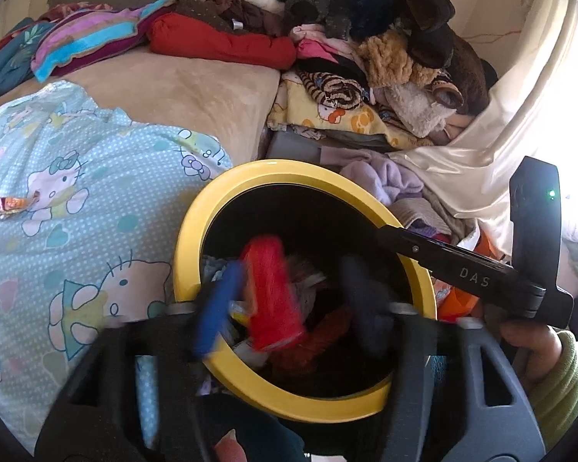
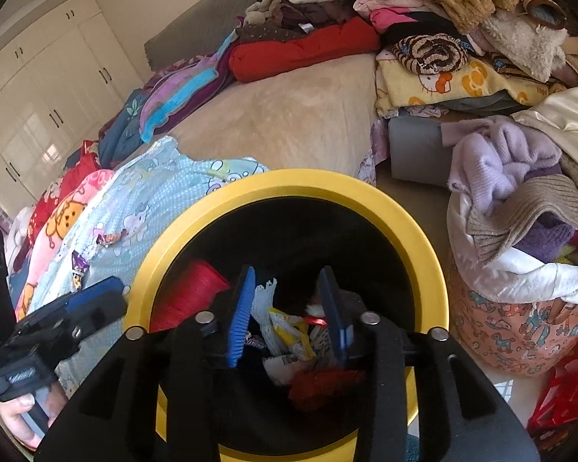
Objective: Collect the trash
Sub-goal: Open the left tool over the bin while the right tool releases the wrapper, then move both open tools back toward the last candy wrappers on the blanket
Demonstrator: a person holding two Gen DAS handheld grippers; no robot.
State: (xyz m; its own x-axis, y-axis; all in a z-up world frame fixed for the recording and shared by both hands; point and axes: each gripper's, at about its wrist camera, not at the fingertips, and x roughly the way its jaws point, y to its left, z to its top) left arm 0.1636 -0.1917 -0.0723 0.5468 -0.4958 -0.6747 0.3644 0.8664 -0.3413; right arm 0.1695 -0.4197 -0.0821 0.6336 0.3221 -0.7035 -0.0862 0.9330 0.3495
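Now both grippers hang over the yellow-rimmed bin point(image 2: 289, 192): left gripper point(image 1: 289, 292) fingers wide apart, red wrapper point(image 1: 271, 292) loose between; right gripper point(image 2: 289, 315) fingers part-open, empty. Candy wrapper point(image 1: 9, 208) lies at nine o'clock on the bed point(image 1: 96, 192).

black grippers point(image 2: 289, 308), blue pads point(image 2: 242, 315), green sleeve point(image 1: 558, 381)
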